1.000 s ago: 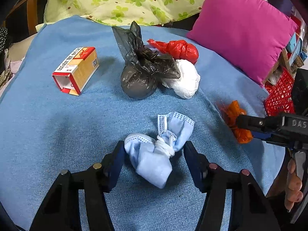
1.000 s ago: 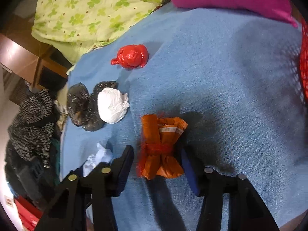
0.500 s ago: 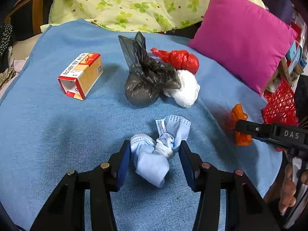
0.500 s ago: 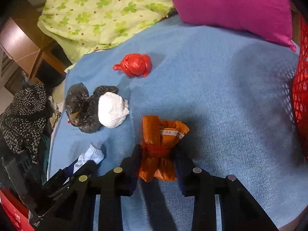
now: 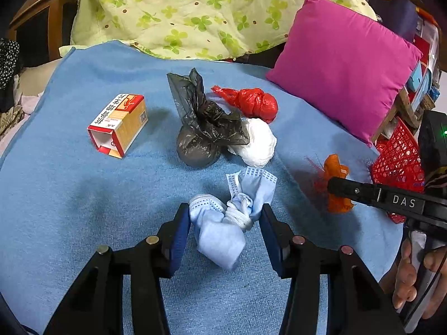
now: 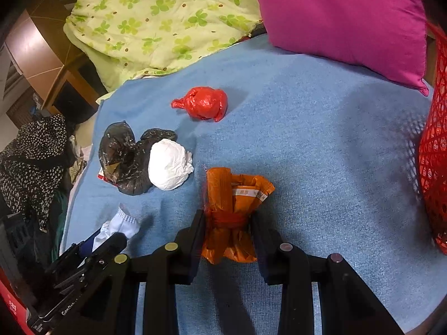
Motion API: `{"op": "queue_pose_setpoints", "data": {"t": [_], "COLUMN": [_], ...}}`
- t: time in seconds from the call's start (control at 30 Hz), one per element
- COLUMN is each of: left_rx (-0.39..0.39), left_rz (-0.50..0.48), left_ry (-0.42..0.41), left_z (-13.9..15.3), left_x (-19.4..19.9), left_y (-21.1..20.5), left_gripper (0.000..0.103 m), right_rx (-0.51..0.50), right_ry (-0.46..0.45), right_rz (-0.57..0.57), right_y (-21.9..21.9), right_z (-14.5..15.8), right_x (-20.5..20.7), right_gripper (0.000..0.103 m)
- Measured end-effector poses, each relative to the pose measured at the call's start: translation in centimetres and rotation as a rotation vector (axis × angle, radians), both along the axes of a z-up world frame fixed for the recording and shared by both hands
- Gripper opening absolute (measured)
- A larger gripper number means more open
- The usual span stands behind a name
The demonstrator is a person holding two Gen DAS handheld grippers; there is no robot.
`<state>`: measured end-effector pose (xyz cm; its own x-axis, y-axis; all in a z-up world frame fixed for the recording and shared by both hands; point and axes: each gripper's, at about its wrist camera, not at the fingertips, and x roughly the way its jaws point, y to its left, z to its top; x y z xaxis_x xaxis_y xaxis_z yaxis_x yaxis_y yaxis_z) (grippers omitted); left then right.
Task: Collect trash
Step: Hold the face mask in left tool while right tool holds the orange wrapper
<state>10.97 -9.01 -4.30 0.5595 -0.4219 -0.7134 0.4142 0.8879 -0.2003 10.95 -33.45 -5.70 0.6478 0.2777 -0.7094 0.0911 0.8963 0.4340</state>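
Observation:
A knotted blue face mask [image 5: 232, 217] lies on the blue blanket [image 5: 69, 195], and my left gripper [image 5: 222, 217] is shut on it, both pads pressing its sides. My right gripper [image 6: 227, 223] is shut on a tied orange wrapper [image 6: 232, 212], which also shows in the left wrist view as the orange wrapper [image 5: 333, 184] behind the right gripper's finger. Farther back lie a black bag [image 5: 204, 134], a white wad [image 5: 258, 142], a red bag [image 5: 251, 103] and an open red-and-yellow carton [image 5: 118, 124].
A magenta pillow [image 5: 343, 69] and a green clover quilt [image 5: 195, 14] bound the blanket at the back. A red mesh basket [image 6: 434, 153] stands at the right edge. Dark clothing [image 6: 33, 162] hangs off the left side. A hand [image 5: 410, 276] grips the right tool.
Both grippers closed: the left one's pads came in onto the blue mask, the right one's pads onto the orange wrapper. Neither item has left the blanket.

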Motion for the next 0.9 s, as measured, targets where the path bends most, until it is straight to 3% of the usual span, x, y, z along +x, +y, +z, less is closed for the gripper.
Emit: {"op": "queue_pose_setpoints", "data": {"t": [0.9], "left_rx": [0.09], "left_rz": [0.001], "left_ry": [0.061], "left_z": [-2.5], "left_x": [1.4], "left_y": [-1.3], "left_gripper": [0.058], "right_rx": [0.013], "right_ry": [0.082], "right_rz": [-0.007], "right_y": [-0.5], "right_z": [-1.6], "right_x": [0.5], "right_gripper": [0.035]}}
